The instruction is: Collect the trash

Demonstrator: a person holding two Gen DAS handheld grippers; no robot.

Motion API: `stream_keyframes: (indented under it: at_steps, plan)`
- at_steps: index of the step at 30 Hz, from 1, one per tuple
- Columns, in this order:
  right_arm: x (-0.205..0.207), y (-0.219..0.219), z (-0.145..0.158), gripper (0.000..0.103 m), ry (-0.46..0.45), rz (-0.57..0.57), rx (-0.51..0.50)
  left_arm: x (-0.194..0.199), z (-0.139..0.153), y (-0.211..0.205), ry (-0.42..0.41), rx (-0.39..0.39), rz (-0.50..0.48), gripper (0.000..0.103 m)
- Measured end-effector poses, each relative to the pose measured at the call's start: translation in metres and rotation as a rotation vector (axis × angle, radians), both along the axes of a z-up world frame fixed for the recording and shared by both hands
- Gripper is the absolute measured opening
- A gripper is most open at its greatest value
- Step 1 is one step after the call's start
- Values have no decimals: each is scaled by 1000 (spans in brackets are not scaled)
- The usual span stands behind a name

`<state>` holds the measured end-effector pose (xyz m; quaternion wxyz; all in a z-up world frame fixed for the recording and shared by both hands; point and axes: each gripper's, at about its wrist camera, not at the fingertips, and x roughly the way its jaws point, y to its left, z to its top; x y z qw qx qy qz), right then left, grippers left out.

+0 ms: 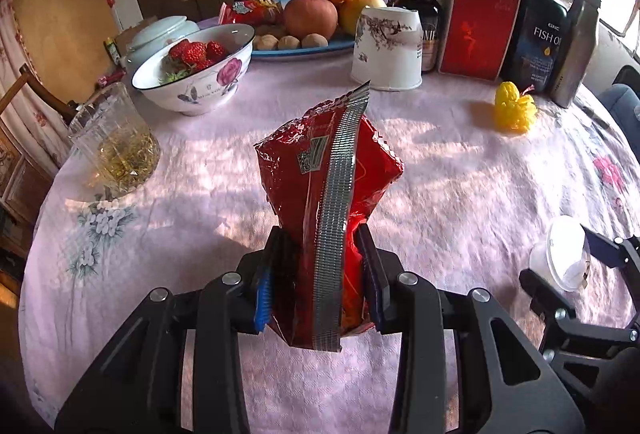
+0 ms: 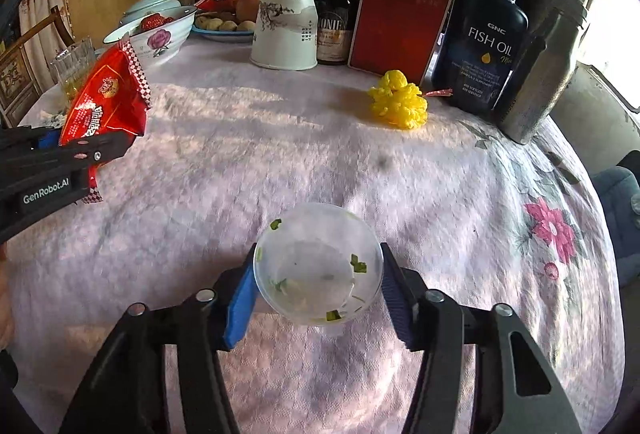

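- Left wrist view: a round table (image 1: 460, 194) draped in a pale pink, nubbly cloth with printed flowers, patched with sunlight. Behind it stand wooden chairs, shelves and a framed floral picture.
- At the far side sit a porcelain bowl of strawberries (image 1: 196, 68), a blue plate of fruit (image 1: 320, 14) topped by an orange, an upturned white paper cup (image 1: 387, 48), a red card (image 1: 478, 30) and a dark fish oil bottle (image 1: 542, 34). A glass of pale tea (image 1: 116, 146) is at the left.
- The left gripper (image 1: 322, 276) is clamped on a red snack bag (image 1: 328, 170). The crinkled foil bag stands upright, long axis pointing away from the camera, its ridged silver seam running down the middle.
- A crumpled yellow wrapper (image 1: 514, 108) lies near the bottle.
- Right wrist view: the same cloth-covered table (image 2: 440, 174), with the yellow wrapper (image 2: 400, 104) just before the fish oil bottle (image 2: 482, 46) and a metal flask (image 2: 538, 74) beside it.
- The right gripper (image 2: 318, 292) has its blue pads against the sides of a clear plastic cup (image 2: 318, 270), closed on it. The round, thin-walled cup faces mouth up, with green scraps stuck inside.
- At the left edge, the left gripper (image 2: 80, 150) holds the red snack bag (image 2: 106, 102), tilted.
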<state>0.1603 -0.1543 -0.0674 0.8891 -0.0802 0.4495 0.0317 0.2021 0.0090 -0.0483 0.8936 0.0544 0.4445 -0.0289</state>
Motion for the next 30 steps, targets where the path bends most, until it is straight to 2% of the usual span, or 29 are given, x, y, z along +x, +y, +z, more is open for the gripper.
stream_keyframes:
  at_steps: [4,10,13,22,30]
  plan:
    - [-2,1,2,57,-19,-1,3,-1,0,2,10,-19,-10,38]
    - [-1,-10,11,56,-53,-58,53,-8,1,-8,19,2,-15,38]
    - [-11,-13,25,56,-89,-78,72,-22,9,-14,5,19,-24,38]
    - [-99,-41,67,56,-190,-136,161,-86,41,-27,-43,-10,-42,38]
    - [-199,-94,75,56,-264,-219,253,-150,59,-64,-83,-24,-137,38]
